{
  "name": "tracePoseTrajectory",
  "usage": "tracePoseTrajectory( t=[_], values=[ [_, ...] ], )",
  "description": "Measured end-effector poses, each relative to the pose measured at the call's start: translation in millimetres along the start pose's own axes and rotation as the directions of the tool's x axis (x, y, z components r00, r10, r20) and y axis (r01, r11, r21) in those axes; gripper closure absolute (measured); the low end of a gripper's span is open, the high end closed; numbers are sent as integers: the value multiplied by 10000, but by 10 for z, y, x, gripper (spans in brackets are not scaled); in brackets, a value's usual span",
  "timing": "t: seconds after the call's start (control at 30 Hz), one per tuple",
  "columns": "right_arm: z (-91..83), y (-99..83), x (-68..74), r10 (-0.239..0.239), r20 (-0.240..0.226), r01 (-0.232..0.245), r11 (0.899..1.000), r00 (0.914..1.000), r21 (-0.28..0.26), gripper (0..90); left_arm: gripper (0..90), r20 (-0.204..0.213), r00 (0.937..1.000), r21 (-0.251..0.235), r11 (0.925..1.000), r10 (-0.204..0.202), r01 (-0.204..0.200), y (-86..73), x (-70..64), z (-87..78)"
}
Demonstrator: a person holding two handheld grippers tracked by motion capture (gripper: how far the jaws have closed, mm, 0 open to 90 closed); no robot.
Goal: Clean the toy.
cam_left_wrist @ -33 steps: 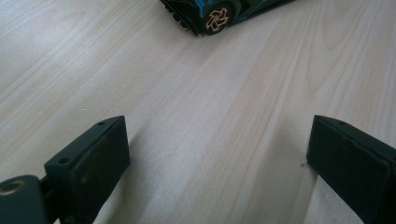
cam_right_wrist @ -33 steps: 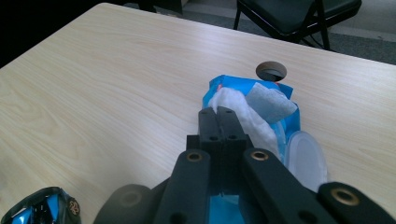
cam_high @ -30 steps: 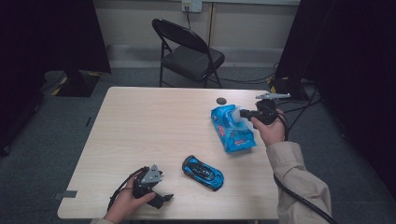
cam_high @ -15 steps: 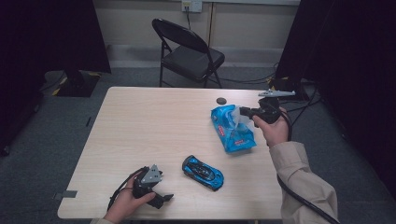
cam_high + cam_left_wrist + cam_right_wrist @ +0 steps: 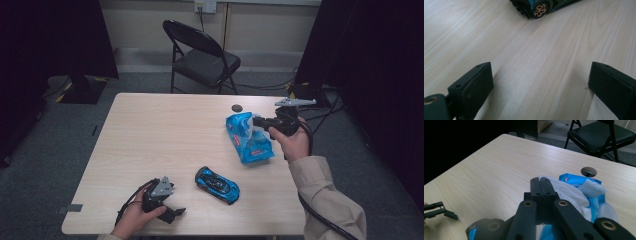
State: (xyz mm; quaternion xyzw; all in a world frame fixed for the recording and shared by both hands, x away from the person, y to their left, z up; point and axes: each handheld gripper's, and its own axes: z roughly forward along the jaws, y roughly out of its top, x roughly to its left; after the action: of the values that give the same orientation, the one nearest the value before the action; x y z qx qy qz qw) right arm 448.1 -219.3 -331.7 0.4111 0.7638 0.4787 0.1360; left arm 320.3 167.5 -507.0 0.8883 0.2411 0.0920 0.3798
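A: Where's the wipe pack [image 5: 249,137] relative to the right gripper [image 5: 260,121]?

B: Right under the tip. On the table [image 5: 165,135], seen from above, the pack lies toward 3 o'clock, near the edge, and the gripper comes in from its 2 o'clock side. In the right gripper view the jaws are clenched, pinching the edge of a white wipe [image 5: 569,191] that rises out of the pack.

A: How does the pack look?

B: A blue soft packet with red and white print, lying flat, its long axis running roughly 11 to 5 o'clock. Its clear round lid [image 5: 607,211] is flipped open, and the wipe is bunched up and crumpled above the opening.

A: And the other hand?

B: The left gripper [image 5: 172,212] rests low at about 7 o'clock, near the front edge, jaws spread wide with bare wood between them. A blue toy car [image 5: 217,184] sits just beside it, toward its 2 o'clock; a wheel [image 5: 539,9] shows at the top of the left gripper view.

A: Anything else?

B: A round cable hole [image 5: 237,107] at the pack's 12 o'clock, and a folding chair [image 5: 202,55] beyond the table
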Motion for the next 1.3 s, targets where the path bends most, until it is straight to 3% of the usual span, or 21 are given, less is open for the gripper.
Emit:
tracePoseTrajectory(
  t=[0.4,0.9,0.93,1.2,1.3],
  values=[
    [-83,49,153,-160,-437,148,9995,9989,-271,900,53,1,10000,20,10000,22,-22,1,2,-1],
    [40,-84,494,-498,-1434,468,9986,9884,-244,900,53,6,10000,5,10000,6,-6,1,1,-1],
    [43,-81,538,-462,-1686,408,9985,9846,-352,900,53,5,10000,6,10000,4,-4,1,1,-1],
    [63,0,778,-858,-2253,727,9952,9705,-658,900,72,-17,10000,-75,10000,-56,56,-3,11,-9],
    [98,13,897,-998,-2573,840,9939,9612,-715,900,166,-219,9996,-109,9998,-186,183,-7,36,-47]
  ],
)
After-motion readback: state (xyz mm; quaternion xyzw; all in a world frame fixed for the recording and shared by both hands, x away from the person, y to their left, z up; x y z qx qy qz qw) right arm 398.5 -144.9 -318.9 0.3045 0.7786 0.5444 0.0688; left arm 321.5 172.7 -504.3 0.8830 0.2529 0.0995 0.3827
